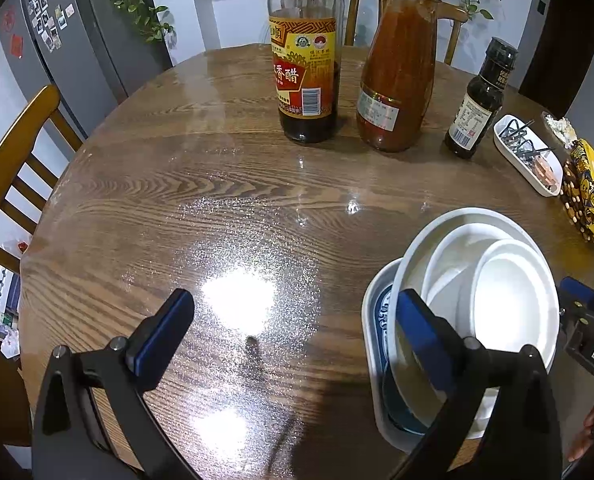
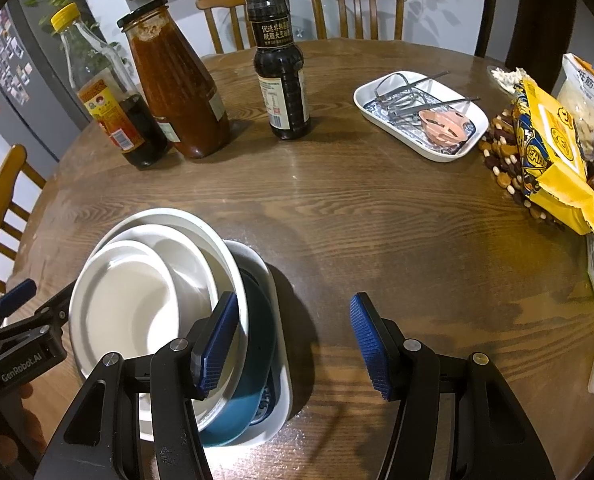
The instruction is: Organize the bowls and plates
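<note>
While the stack of dishes (image 2: 165,304) sat near the front edge of the round wooden table (image 2: 377,216), neither tool had a hold on it. The stack had white bowls (image 1: 497,292) nested one inside another and tilted, resting on a teal dish (image 2: 253,360), all carried by a white rectangular tray (image 2: 283,380) with a blue pattern, so the pieces probably lay gathered by size to take up one spot. The left gripper (image 1: 293,332) stood with its jaws spread wide and nothing between them but bare tabletop; its right finger crossed in front of the stack's near rim, though whether it touched the rim could not be told. The right gripper (image 2: 293,344) had its jaws partly apart and empty, its left pad overlapping the bowl rim in view and its right pad over bare wood, which read as flanking the stack rather than clamping it. Both tools pointed steeply down at the table, likely so the fingers could meet the rims from above. Well behind, a vinegar bottle (image 1: 307,68), a sauce jar (image 1: 401,72) and a dark bottle (image 1: 481,100) stood in a row, and a second patterned tray (image 2: 421,116) held metal utensils beside a yellow snack bag (image 2: 549,152), all apart from the stack. The sorting looked nearly done.
</note>
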Available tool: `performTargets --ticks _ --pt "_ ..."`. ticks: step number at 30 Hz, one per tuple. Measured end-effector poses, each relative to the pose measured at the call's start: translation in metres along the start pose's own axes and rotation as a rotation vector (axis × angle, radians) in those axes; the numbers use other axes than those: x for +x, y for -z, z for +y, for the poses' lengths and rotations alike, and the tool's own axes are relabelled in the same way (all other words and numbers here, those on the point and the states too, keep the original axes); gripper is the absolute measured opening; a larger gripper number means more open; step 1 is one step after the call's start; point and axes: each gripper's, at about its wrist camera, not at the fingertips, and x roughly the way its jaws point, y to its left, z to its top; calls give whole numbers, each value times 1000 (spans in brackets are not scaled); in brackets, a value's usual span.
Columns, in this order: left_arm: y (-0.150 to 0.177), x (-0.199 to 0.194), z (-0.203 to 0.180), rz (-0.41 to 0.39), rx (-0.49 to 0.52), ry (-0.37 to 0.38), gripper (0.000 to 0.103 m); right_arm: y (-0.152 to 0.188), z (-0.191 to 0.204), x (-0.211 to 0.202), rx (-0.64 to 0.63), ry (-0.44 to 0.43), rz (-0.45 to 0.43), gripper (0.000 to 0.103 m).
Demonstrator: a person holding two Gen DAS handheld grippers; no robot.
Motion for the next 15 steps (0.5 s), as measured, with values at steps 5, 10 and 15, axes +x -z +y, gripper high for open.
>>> performTargets --ticks 5,10,15 --pt "3 -6 1 -30 -12 17 101 2 -3 -1 23 -7 -18 60" --pt "0 -15 -1 -53 -1 16 101 1 -3 -9 17 -7 -57 60" --pt "-3 -16 -3 -49 13 25 101 0 2 -18 -21 19 -88 60"
